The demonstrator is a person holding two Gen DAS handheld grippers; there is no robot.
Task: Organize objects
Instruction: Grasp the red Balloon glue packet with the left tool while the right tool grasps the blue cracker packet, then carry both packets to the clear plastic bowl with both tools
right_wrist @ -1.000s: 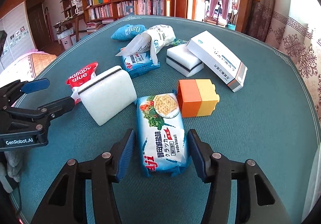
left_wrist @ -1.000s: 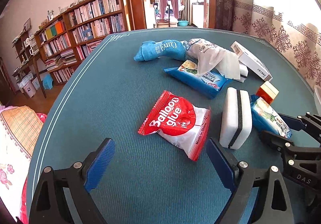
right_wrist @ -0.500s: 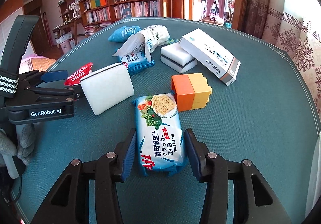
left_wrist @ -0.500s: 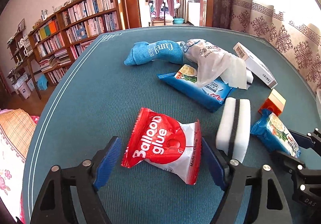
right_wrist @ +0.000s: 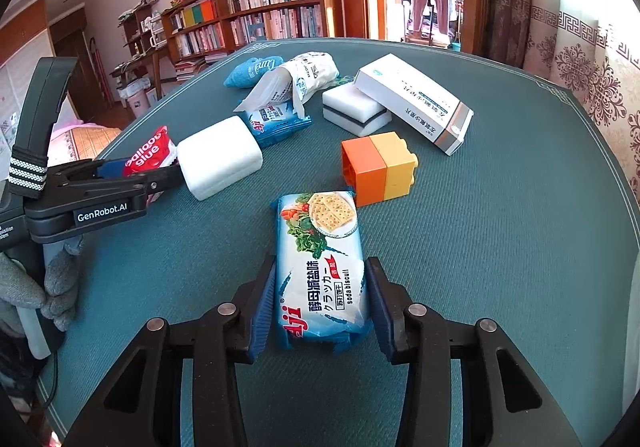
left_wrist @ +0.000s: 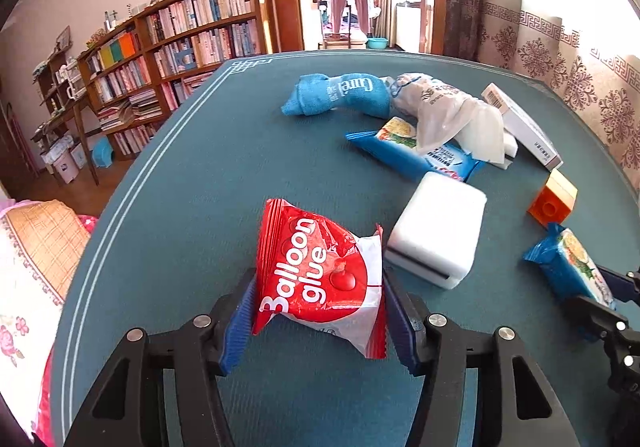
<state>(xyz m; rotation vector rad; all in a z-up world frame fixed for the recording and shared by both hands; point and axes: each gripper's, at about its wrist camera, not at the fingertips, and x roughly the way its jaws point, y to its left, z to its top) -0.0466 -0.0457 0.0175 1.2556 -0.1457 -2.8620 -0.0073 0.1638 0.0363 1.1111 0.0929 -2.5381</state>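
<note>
early going: left gripper [left_wrist: 316,311] pinches the glue pack [left_wrist: 320,279], right gripper [right_wrist: 320,303] clamps the biscuit pack [right_wrist: 320,271], both on the table [right_wrist: 500,227]. sponges, block, box, towel lie unsorted.

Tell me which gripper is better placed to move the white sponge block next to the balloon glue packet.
Left, probably. The left gripper is closed on the balloon glue packet, right beside the white sponge block. The right gripper is clamped on the soda biscuit pack, farther away. Either must release first.
</note>
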